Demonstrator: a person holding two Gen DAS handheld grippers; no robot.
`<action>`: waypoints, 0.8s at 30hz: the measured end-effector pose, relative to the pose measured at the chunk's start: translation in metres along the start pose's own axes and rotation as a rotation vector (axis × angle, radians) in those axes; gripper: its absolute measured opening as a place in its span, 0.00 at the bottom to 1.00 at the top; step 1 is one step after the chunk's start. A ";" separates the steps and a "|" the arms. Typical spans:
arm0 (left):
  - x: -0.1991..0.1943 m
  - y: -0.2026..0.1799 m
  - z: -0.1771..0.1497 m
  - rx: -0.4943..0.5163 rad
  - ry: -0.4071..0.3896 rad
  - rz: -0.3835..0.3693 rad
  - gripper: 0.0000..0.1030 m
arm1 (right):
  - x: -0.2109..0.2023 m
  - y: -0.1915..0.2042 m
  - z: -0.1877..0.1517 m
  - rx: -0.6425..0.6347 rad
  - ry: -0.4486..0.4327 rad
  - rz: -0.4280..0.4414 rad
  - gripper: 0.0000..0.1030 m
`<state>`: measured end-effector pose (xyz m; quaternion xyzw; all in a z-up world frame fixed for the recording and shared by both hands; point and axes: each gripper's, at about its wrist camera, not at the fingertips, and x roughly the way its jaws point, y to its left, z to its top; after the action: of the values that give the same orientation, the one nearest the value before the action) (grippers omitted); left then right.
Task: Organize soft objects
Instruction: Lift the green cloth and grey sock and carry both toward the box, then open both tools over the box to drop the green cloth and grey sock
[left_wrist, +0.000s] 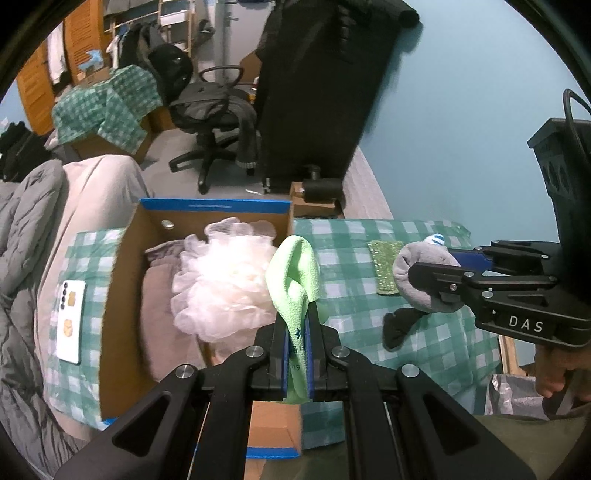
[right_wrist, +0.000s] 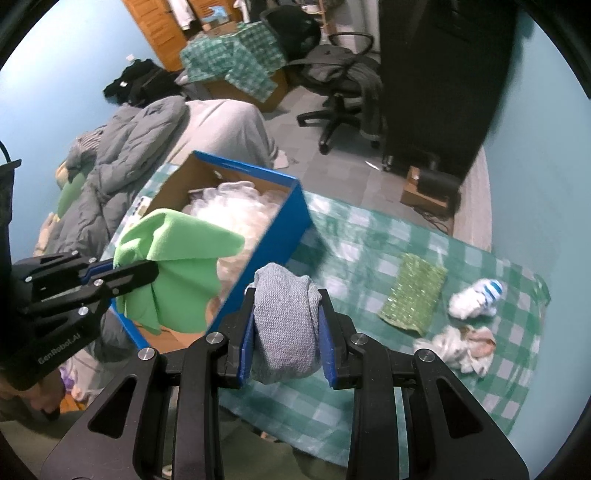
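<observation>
My left gripper (left_wrist: 297, 343) is shut on a light green cloth (left_wrist: 293, 273), held over the right edge of the blue cardboard box (left_wrist: 214, 205); the cloth also shows in the right wrist view (right_wrist: 177, 266). The box holds a white mesh bath puff (left_wrist: 221, 280) and brownish fabric. My right gripper (right_wrist: 286, 325) is shut on a grey knitted sock bundle (right_wrist: 286, 325), held above the checked cloth just right of the box (right_wrist: 280, 236). A green sponge pad (right_wrist: 413, 295), a white and blue sock (right_wrist: 476, 297) and crumpled white fabric (right_wrist: 458, 347) lie on the checked cloth.
A black sock (left_wrist: 400, 325) lies on the green checked cloth (left_wrist: 369, 240). A white phone (left_wrist: 70, 321) lies left of the box. Grey bedding (right_wrist: 129, 147) lies to the left. An office chair (left_wrist: 214, 110) and a dark hanging garment stand behind.
</observation>
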<state>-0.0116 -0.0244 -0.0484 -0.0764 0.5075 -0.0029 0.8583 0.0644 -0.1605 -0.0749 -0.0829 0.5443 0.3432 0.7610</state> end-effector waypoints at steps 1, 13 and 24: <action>-0.001 0.004 -0.001 -0.008 0.000 0.005 0.06 | 0.002 0.006 0.003 -0.011 0.001 0.007 0.28; -0.011 0.043 -0.012 -0.071 -0.001 0.064 0.06 | 0.027 0.052 0.024 -0.105 0.024 0.069 0.28; -0.003 0.077 -0.026 -0.112 0.029 0.098 0.06 | 0.060 0.087 0.029 -0.149 0.078 0.130 0.28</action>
<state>-0.0411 0.0488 -0.0681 -0.0995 0.5222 0.0663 0.8444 0.0437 -0.0547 -0.0951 -0.1168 0.5509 0.4279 0.7070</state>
